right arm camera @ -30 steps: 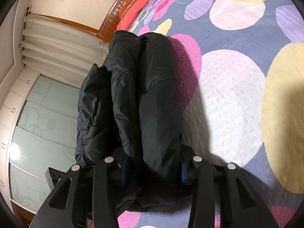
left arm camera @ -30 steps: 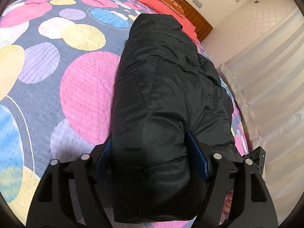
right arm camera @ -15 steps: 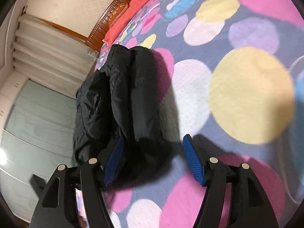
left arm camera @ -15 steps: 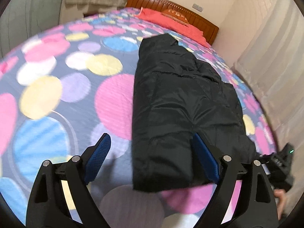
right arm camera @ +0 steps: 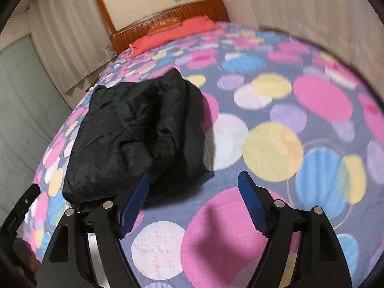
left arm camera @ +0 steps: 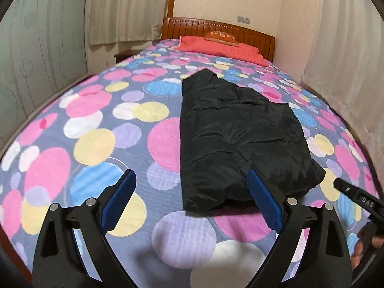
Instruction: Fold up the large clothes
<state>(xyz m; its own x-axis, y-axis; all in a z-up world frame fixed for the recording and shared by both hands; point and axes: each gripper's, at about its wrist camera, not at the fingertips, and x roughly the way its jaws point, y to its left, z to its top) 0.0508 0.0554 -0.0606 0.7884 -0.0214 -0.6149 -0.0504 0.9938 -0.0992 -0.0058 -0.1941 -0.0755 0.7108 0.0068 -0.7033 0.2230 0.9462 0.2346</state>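
A black puffer jacket (left arm camera: 230, 134) lies folded lengthwise on the bed, also seen in the right wrist view (right arm camera: 134, 134). My left gripper (left arm camera: 192, 196) is open and empty, held above the bed just short of the jacket's near end. My right gripper (right arm camera: 194, 196) is open and empty, near the jacket's near right corner and not touching it. The other gripper's body shows at the right edge of the left wrist view (left arm camera: 360, 199).
The bed has a dotted quilt (left arm camera: 96, 144) in pink, yellow, blue and purple. A red pillow (left arm camera: 220, 48) and a wooden headboard (left arm camera: 240, 28) are at the far end. Curtains (left arm camera: 348, 60) hang on the right and a glass wardrobe (left arm camera: 36, 48) stands on the left.
Both grippers opened and let go of the jacket's near end, then pulled back and up. The jacket now lies flat on the bed.
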